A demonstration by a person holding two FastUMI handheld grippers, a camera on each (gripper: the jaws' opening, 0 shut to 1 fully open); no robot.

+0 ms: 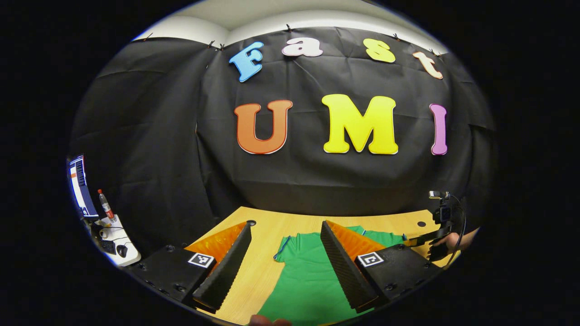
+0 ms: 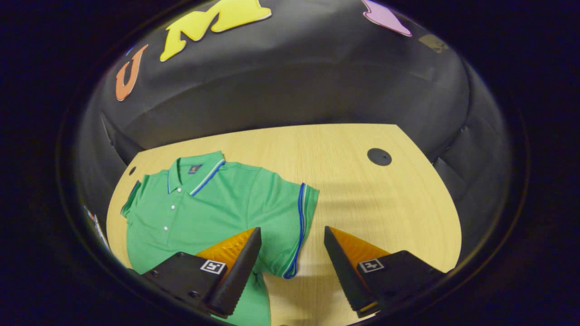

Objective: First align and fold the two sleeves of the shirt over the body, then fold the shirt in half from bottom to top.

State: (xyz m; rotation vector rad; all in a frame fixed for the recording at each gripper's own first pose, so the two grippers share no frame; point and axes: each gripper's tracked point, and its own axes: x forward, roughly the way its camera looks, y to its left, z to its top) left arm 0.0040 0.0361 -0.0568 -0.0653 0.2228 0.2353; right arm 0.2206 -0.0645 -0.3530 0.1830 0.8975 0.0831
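Right gripper view has the green shirt [image 2: 213,203] lying flat and unfolded at lower left on the table [image 2: 362,194], with the right gripper [image 2: 292,267] spread open and empty over the sleeve [image 2: 290,226], likely lining up a pinch. Left gripper view shows the left gripper [image 1: 285,267] open above the shirt's other sleeve [image 1: 290,251], holding nothing.

Black cloth wall [image 1: 317,181] behind a light wooden table [image 2: 362,190].

Shirt [image 2: 213,203] flat on table [image 2: 362,190]
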